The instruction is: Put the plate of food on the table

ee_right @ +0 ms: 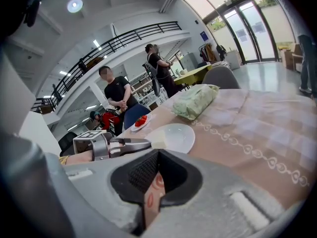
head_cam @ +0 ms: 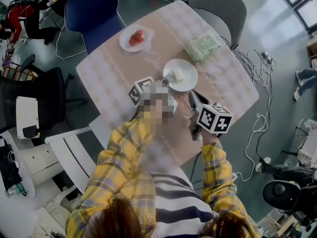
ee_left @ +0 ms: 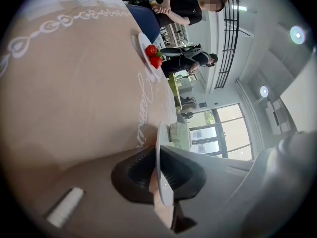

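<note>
We're pinching plate (head_cam: 188, 81) rim tight in left gripper (head_cam: 166, 82), holding it flat so food (head_cam: 177, 75) isn't sliding. Right gripper (head_cam: 192, 99) sitting closed, empty, beside.

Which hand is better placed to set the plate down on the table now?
Left: the left tongs clamp the white plate's rim; the right tongs are shut, short of it.

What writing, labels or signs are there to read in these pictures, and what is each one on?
No text reads clearly.
Cursive stitching on the tablecloth: letters too distorted to read.
Blue sign far in the background: too small to read.
Black-and-white squares on the two cubes: patterns only, no letters or numbers.
</note>
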A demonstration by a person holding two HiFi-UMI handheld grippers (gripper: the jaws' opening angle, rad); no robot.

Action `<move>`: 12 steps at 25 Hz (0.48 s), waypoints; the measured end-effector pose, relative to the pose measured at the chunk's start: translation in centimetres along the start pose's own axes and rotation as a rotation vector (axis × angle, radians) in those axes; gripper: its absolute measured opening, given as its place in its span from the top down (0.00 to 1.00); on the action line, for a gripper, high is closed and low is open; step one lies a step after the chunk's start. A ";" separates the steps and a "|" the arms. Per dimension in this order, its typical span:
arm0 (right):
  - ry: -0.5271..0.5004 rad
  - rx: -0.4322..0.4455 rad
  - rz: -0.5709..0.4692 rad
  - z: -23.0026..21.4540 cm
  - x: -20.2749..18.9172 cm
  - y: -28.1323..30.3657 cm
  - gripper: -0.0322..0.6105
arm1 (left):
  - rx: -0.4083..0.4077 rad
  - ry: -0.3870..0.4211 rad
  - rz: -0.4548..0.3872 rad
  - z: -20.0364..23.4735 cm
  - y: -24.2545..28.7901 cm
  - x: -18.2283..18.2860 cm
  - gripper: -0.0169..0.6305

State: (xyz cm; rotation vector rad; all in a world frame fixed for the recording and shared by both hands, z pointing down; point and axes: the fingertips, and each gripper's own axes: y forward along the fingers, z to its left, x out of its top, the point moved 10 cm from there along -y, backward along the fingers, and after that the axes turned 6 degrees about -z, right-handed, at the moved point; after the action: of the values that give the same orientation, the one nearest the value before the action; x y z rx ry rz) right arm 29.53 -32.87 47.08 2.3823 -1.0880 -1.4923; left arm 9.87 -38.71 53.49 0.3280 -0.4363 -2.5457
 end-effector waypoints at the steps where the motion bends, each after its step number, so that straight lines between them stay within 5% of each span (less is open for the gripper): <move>1: 0.001 0.000 -0.001 0.0 0.0 0.0 0.95 | 0.014 0.011 0.004 -0.1 0.1 0.1 0.96; 12: 0.023 0.020 -0.015 -0.1 0.1 -0.4 0.95 | 0.048 0.278 0.178 -1.9 1.2 0.9 0.92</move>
State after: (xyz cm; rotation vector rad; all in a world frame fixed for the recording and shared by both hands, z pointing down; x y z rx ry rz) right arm 29.85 -32.66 46.85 2.4202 -1.0870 -1.4615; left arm 10.26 -40.66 52.09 0.6235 -0.4011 -2.2762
